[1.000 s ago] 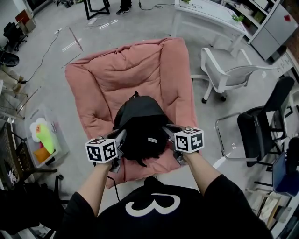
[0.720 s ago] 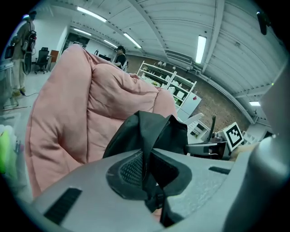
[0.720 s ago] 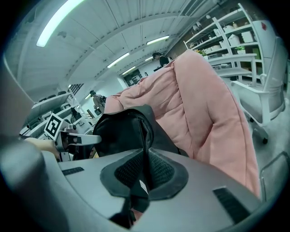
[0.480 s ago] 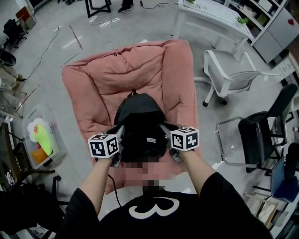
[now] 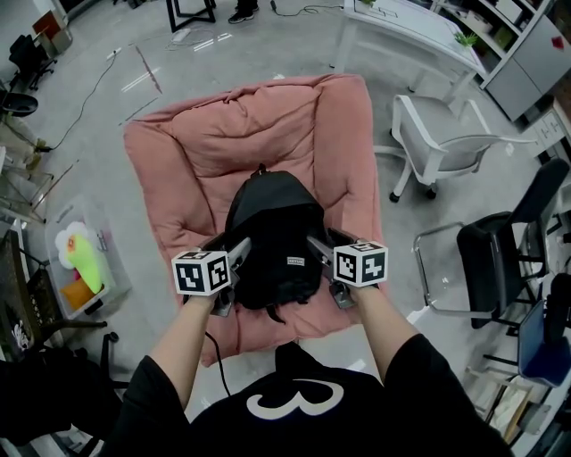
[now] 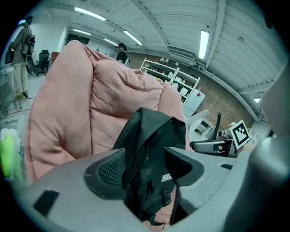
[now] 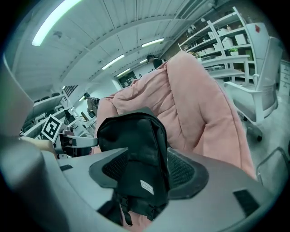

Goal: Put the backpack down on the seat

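Observation:
The black backpack (image 5: 272, 236) stands on the front part of the pink cushioned seat (image 5: 196, 152), leaning toward its backrest. My left gripper (image 5: 234, 250) is at the bag's left side and my right gripper (image 5: 319, 247) at its right side. Both sets of jaws are opening, spread wide with the bag's sides between them. In the left gripper view the backpack (image 6: 154, 136) shows past the parted pads of the left gripper (image 6: 145, 167). In the right gripper view the backpack (image 7: 131, 131) stands between the parted pads of the right gripper (image 7: 145, 170).
A white office chair (image 5: 437, 134) and a black chair (image 5: 500, 241) stand to the right of the seat. A white table (image 5: 401, 27) is at the back right. A clear plastic box with toys (image 5: 80, 268) sits on the floor at the left.
Both grippers' jaws have spread apart from the backpack's sides. The backpack now rests on the pink seat, a little farther from me.

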`<action>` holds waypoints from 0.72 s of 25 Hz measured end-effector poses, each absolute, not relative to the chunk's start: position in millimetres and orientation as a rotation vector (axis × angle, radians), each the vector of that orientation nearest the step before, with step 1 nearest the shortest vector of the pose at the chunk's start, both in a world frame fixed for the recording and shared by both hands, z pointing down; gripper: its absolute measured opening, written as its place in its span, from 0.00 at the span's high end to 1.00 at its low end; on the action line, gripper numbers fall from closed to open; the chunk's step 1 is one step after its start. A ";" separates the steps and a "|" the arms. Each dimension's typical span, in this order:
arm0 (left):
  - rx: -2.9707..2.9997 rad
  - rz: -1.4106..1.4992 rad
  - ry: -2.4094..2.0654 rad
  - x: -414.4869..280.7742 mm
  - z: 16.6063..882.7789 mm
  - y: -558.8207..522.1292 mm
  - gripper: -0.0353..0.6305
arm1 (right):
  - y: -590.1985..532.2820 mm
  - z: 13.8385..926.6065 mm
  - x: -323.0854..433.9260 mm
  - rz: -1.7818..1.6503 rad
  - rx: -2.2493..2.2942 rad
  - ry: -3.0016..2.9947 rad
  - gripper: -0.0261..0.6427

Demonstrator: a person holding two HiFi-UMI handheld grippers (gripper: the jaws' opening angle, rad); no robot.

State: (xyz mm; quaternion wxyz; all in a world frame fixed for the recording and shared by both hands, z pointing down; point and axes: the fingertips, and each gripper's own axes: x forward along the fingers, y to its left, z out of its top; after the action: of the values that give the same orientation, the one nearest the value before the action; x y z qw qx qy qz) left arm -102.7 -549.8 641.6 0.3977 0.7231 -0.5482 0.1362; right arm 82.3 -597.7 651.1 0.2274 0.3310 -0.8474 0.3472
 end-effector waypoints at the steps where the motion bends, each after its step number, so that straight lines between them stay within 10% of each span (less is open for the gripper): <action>1: 1.835 0.345 -1.391 -102.6 638.9 -544.2 0.55 | -593.4 647.7 85.0 0.944 0.920 -2.335 0.58; 18: 2.026 0.145 -1.321 -54.2 498.2 -366.5 0.56 | -409.3 488.2 92.0 0.778 0.718 -2.663 0.69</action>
State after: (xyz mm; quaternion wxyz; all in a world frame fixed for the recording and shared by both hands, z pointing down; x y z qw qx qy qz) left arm -54.2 -366.5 498.2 0.3514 0.7828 -0.5105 0.0560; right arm 92.0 -409.3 488.2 0.1376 0.2482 -0.9204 0.2688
